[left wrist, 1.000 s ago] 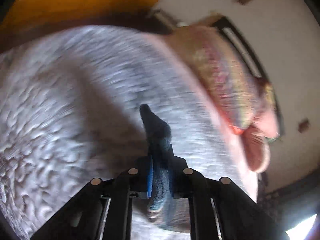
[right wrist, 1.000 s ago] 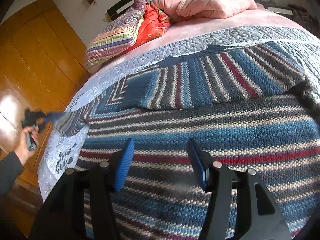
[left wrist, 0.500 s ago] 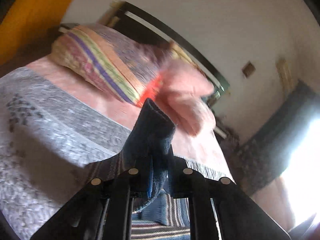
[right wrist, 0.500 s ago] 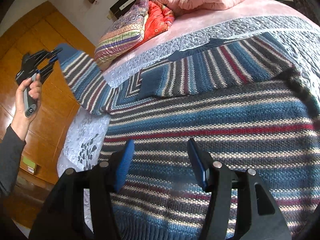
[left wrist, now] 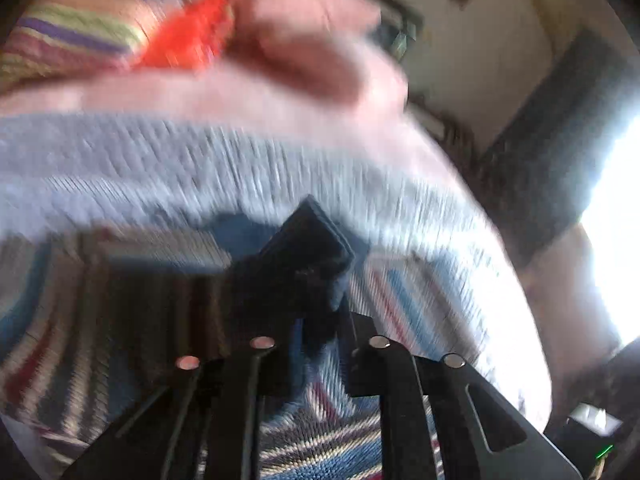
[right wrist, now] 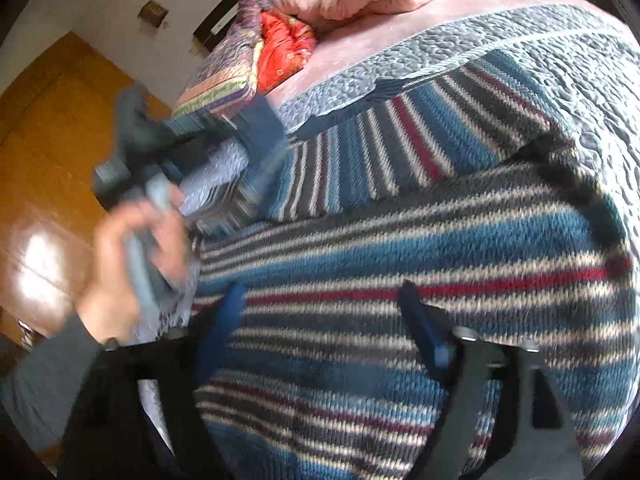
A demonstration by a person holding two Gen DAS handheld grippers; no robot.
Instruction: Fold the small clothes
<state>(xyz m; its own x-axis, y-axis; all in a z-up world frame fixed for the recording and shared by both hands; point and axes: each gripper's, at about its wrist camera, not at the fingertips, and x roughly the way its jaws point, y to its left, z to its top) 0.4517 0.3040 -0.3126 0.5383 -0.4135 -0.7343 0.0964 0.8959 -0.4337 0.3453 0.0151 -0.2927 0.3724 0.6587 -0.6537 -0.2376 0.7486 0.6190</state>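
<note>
On the left we see a hand (right wrist: 120,264) gripping the left gripper (left wrist: 316,316), its fingers clamped on the dark blue cuff (left wrist: 308,248) of the striped sweater (right wrist: 420,272) (this view is heavily blurred). The sleeve (right wrist: 256,168) is lifted above the sweater's body, which lies spread on the grey quilt (right wrist: 460,46) of the bed. To the right, our right gripper (right wrist: 320,316) hangs spread wide and empty over the knit.
</note>
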